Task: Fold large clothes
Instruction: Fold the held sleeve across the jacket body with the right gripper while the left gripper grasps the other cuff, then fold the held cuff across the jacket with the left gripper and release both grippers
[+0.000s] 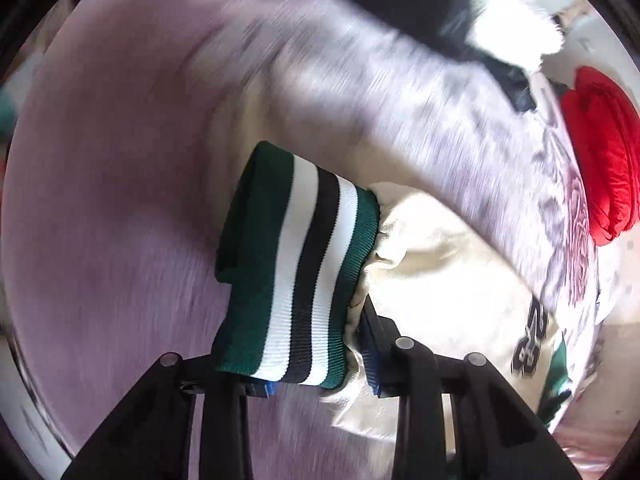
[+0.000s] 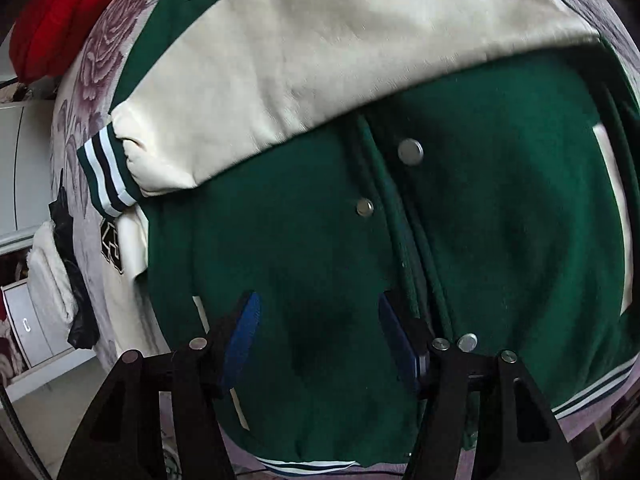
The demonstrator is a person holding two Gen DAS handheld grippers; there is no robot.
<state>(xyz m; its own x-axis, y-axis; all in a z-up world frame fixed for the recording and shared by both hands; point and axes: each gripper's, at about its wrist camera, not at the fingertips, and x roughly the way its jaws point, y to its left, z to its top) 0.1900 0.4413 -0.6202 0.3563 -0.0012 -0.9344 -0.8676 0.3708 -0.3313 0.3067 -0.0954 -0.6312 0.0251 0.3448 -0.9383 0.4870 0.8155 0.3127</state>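
Observation:
A green varsity jacket (image 2: 500,220) with cream sleeves lies front up on a flowered bed cover, snaps showing. One cream sleeve (image 2: 320,60) is folded across its chest, its striped cuff (image 2: 106,172) at the left. My left gripper (image 1: 316,360) is shut on the other sleeve's green, white and black striped cuff (image 1: 296,248) and holds it lifted, the cream sleeve (image 1: 432,264) trailing right. My right gripper (image 2: 316,332) is open and empty, just above the jacket's lower front.
A red garment (image 1: 604,152) lies on the bed cover (image 1: 420,100), also in the right wrist view (image 2: 56,20). A black and white fluffy item (image 1: 440,4) lies beyond. Pale furniture (image 2: 28,320) stands beside the bed. The left wrist view is motion-blurred.

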